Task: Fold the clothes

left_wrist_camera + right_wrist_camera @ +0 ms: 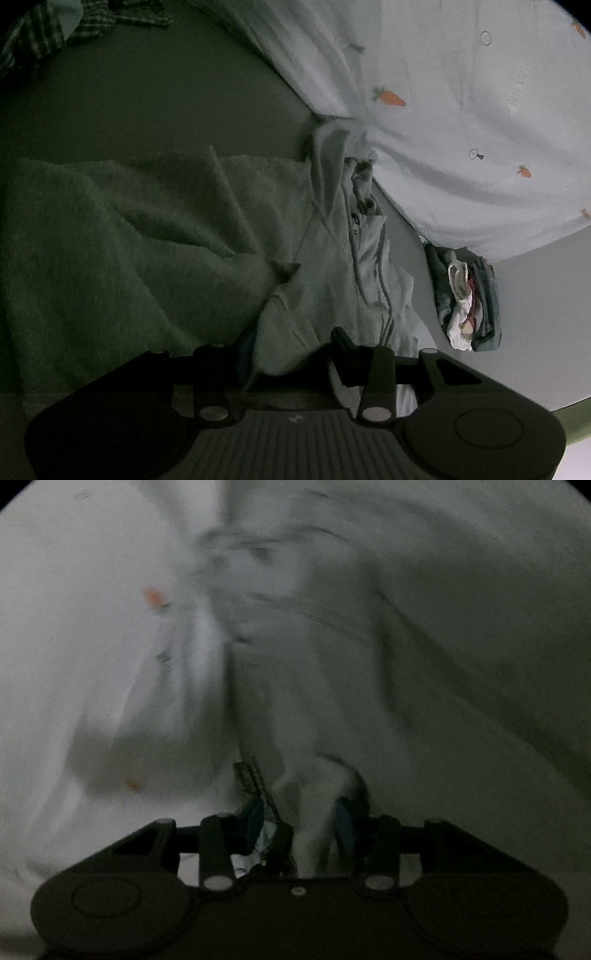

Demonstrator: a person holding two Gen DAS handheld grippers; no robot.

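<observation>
At the bottom of the left view, the left claw (pixel 291 354) has its fingers parted around the hem of a grey hoodie (pixel 332 266), whose long axis runs up-frame toward a carrot-print sheet (pixel 461 110). The right claw (pixel 299 819) pinches a fold of pale cloth (pixel 317 709), blurred.

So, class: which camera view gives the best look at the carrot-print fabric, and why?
The left wrist view: the carrot-print fabric is sharp there, with orange carrots and small motifs clearly readable beside the grey hoodie. The right wrist view shows the fabric only close up and blurred, its carrots reduced to orange smears.
</observation>
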